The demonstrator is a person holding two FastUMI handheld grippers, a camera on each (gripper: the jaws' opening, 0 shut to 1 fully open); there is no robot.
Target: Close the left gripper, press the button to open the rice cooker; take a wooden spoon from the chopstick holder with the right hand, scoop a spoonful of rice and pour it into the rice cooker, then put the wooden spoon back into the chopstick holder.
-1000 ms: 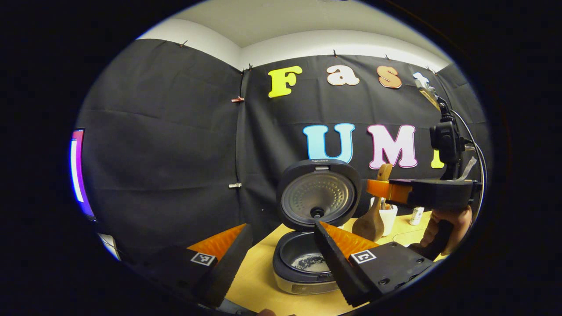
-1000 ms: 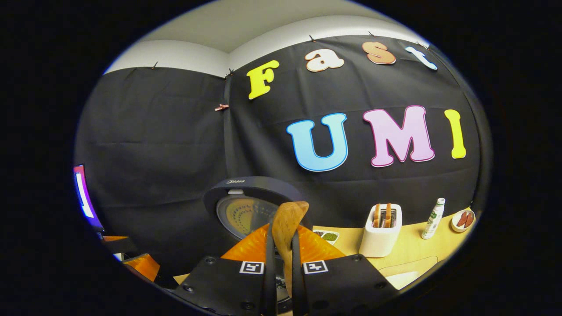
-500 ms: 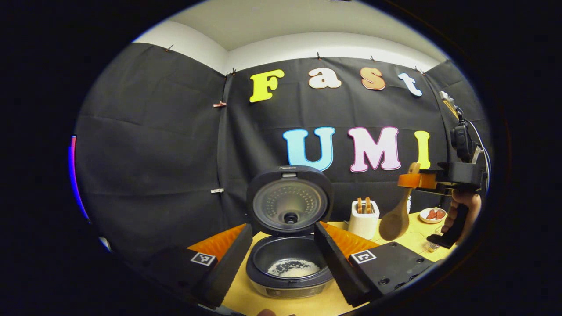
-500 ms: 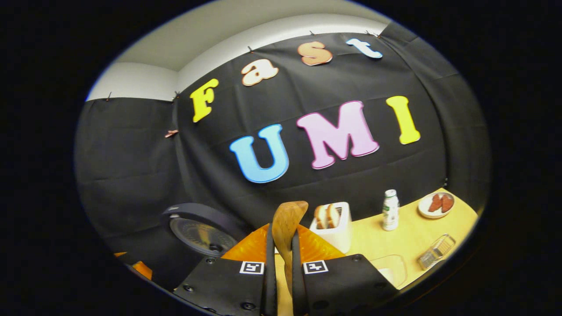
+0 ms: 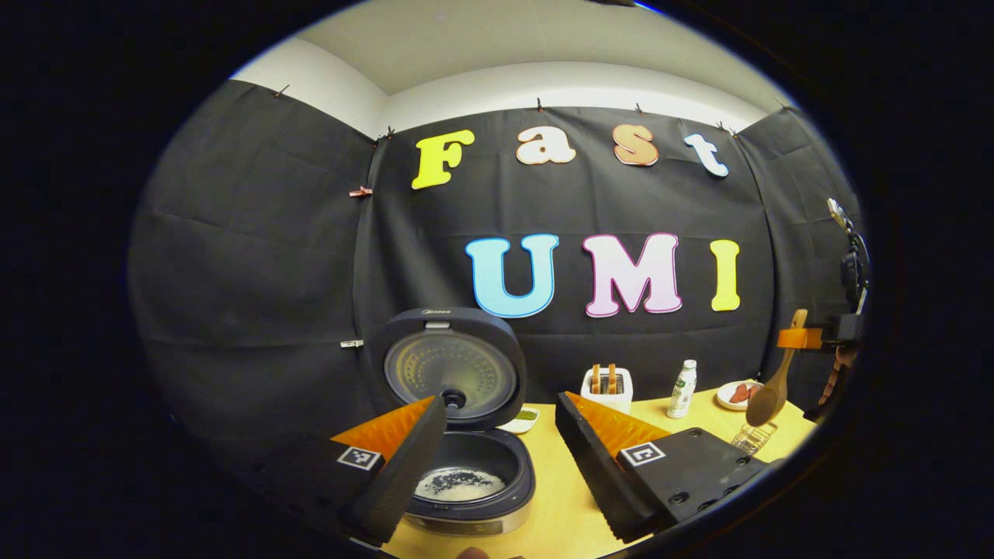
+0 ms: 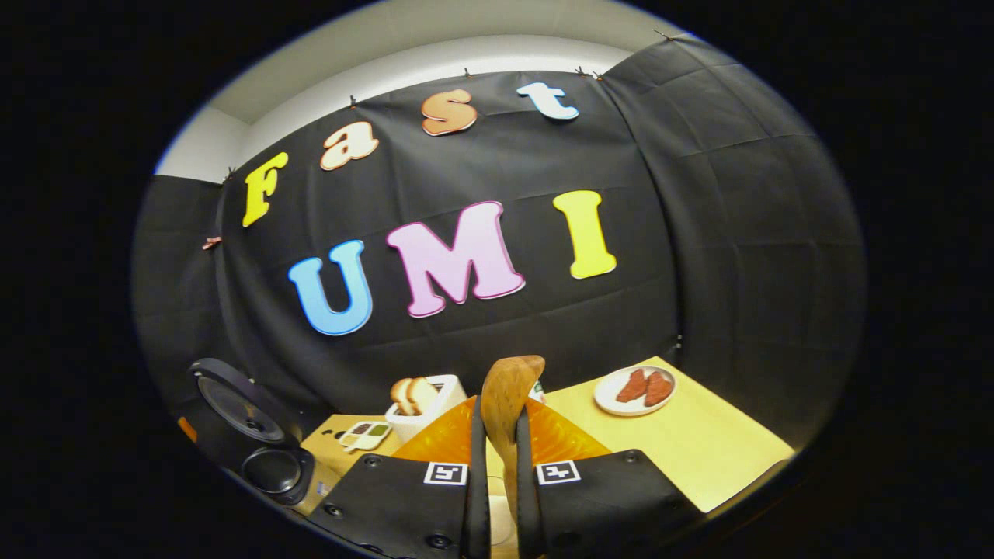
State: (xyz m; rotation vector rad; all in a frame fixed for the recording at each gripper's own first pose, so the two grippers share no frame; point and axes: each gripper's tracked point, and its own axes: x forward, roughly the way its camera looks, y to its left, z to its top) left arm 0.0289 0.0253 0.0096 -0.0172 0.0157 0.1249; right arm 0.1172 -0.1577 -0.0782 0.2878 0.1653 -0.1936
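Brand mark on rice cooker (image 5: 454,435) lid (image 5: 444,365), too small to read.

The black round rice cooker (image 5: 466,473) stands at the left of the pale wooden worktop (image 5: 559,497), its lid (image 5: 446,369) raised upright behind the open pot, so the way in is from above and from the front. Along the back stand a white toaster (image 5: 607,388), a small white bottle (image 5: 682,388) and a white plate of red slices (image 6: 633,390), with bare worktop in front of them. The right claw (image 6: 497,435), clamped on the wooden spoon (image 6: 506,396), hangs above the worktop's right end, well apart from the cooker
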